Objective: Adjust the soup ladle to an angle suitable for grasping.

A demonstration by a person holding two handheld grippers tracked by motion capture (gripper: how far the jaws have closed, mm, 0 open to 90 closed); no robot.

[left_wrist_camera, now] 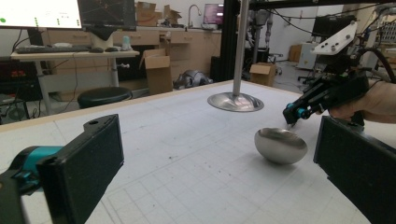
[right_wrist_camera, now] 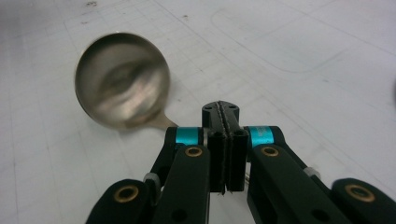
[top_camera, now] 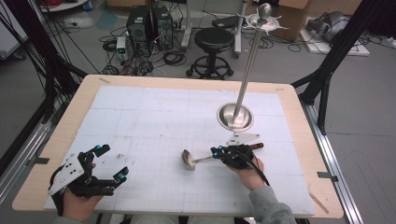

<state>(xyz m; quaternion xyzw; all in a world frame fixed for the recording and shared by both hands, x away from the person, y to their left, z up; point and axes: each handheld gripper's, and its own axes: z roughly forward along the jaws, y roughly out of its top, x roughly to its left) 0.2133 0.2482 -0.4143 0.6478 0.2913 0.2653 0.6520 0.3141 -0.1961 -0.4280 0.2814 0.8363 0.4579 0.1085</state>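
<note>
- Gripping a steel ladle (top_camera: 189,159) by its handle with the right gripper (top_camera: 215,152); jaws clamped flat together in the right gripper view, thin shank pinched between the pads.
- Ladle bowl (right_wrist_camera: 122,80) low over the white gridded mat (top_camera: 154,116), near the front centre of the table, hollow side up; wooden handle end (top_camera: 257,146) poking out behind the hand. Cannot tell whether the bowl touches the mat.
- Left gripper (top_camera: 110,163) parked at the front-left corner of the mat, jaws spread wide, nothing between them; well apart from the ladle.
- Tall utensil stand (top_camera: 246,77) just beyond the right hand: round dished base (top_camera: 235,116) on the mat, upright pole, small hooks under a ball knob (top_camera: 264,10) at the top. No utensils hanging there.
- Step in hand, by judgement: ladle picked up and carried, likely headed for the stand.
- Next move calls for: lifting the ladle high along the pole, keeping the clamp firm since the bowl weighs down the far end, then lining the handle end up with one hook.
- Risk: ladle pivoting in the pads; a knock tipping the slim stand.
</note>
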